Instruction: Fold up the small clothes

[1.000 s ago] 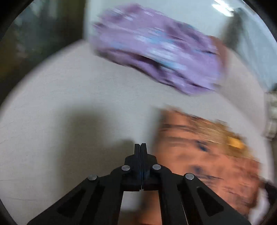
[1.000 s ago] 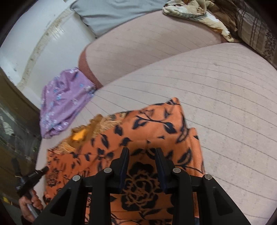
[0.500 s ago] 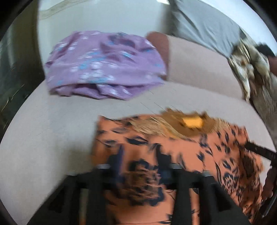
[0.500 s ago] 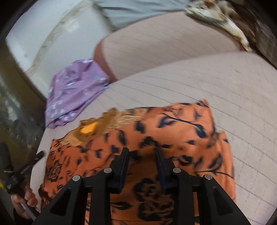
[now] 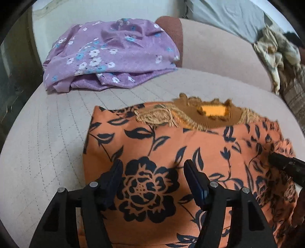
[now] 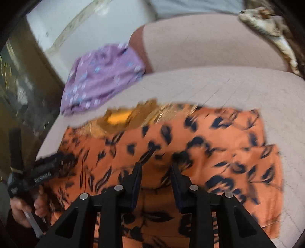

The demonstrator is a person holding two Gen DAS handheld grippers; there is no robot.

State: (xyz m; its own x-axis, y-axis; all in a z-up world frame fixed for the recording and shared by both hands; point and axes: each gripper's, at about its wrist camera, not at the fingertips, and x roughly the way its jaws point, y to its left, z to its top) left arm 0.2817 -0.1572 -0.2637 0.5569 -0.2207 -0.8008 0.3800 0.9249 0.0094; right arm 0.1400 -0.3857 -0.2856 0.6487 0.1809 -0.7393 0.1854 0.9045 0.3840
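An orange garment with a black flower print point(image 5: 171, 152) lies flat on the beige quilted cushion point(image 5: 47, 137), its brown fringed collar at the far edge. My left gripper point(image 5: 153, 167) is open and empty, just above the garment's left part. My right gripper point(image 6: 155, 167) is open and empty above the garment point(image 6: 190, 145), near its middle. The right gripper's tip shows in the left wrist view point(image 5: 286, 166) at the garment's right side. The left gripper and the hand holding it show at the left of the right wrist view point(image 6: 43, 171).
A folded purple flowered garment point(image 5: 110, 55) lies at the back left of the cushion, against the sofa back point(image 5: 213, 51). A grey cloth point(image 5: 228, 17) and a patterned blanket point(image 5: 276, 55) lie at the back right. The cushion's left edge drops off beside dark furniture.
My left gripper has opened and swung right over the orange garment. My right gripper has stayed open and shifted slightly over the garment.
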